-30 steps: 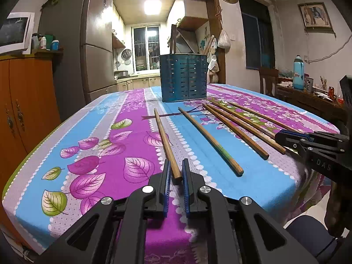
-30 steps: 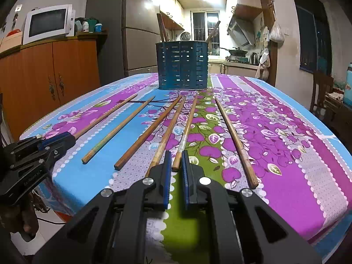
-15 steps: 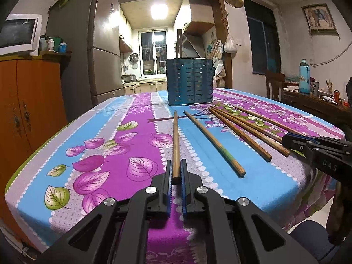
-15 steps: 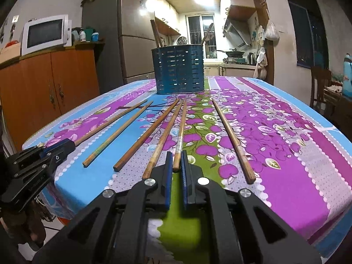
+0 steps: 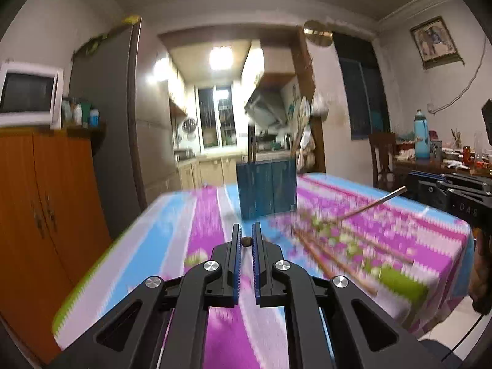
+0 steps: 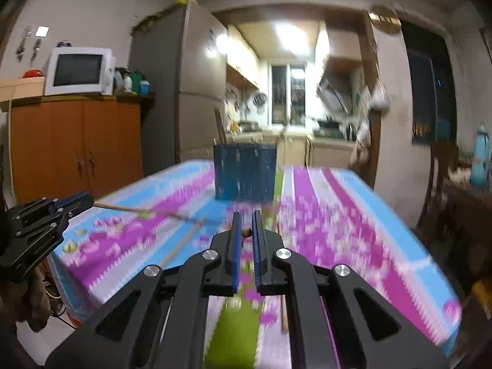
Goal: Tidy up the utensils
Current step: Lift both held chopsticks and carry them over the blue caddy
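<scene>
Evidently both grippers are clamped shut, left gripper (image 5: 246, 241) on one chopstick (image 6: 129, 208), right gripper (image 6: 245, 233) on another chopstick (image 5: 373, 202), each raised off the table (image 5: 172, 230), presumably for the holder (image 5: 266, 189); others remain lying.

Near centre, right hand-held gripper (image 6: 245, 233) clamped on the butt end of a chopstick (image 6: 246, 232). Far centre on the blurred floral tabletop (image 6: 353, 215), blue utensil holder (image 6: 245, 172). At left, left hand-held gripper (image 6: 87, 199) pinching another chopstick (image 6: 129, 208) raised off the tabletop. Loose chopsticks (image 6: 181, 243) lying between.
</scene>
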Demonstrator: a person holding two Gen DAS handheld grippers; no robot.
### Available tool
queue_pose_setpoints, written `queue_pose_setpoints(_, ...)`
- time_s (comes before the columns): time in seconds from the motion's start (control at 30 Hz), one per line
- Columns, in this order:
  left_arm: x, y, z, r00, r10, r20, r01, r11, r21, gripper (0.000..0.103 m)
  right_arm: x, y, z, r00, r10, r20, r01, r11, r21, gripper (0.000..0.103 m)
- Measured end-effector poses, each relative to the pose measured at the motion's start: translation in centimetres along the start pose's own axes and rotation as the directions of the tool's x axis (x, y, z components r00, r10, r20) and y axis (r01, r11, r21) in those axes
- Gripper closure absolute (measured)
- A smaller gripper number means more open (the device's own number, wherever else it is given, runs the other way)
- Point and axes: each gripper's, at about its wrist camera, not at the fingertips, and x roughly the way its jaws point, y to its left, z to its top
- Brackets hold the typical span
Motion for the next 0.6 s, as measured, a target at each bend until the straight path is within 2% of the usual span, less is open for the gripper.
queue_pose_setpoints(0.13, 0.8, 0.1, 3.4, 0.999, -0.015, 0.049, 0.014, 1.000, 0.021, 0.095, 0.7, -0.3, 3.2, 0.999, 0.031, 0.025, -0.030, 0.998, -0.057, 0.098)
queue_pose_setpoints(0.27, 3.0, 0.5, 6.7, 0.998, -0.038, 0.050, 0.037, 0.999, 0.025, 0.095, 2.6, -1.2, 5.6, 0.999, 0.054, 0.007, -0.053, 0.996, -0.075, 0.098)
queue_pose_setpoints(0.37, 4.5, 0.5, 8.3, 0.998, -0.046, 0.043, 0.045, 0.998, 0.034, 0.095, 3.5, -1.6, 7.2, 0.998, 0.069, -0.007, -0.069, 0.995, -0.078, 0.098)
queue_pose_setpoints(0.6, 8.7, 1.1, 11.3, 0.993, -0.108, -0.037, 0.108, 0.994, 0.013, 0.095, 6.1, -3.3, 9.9, 0.991, 0.113, -0.065, -0.117, 0.992, -0.047, 0.098)
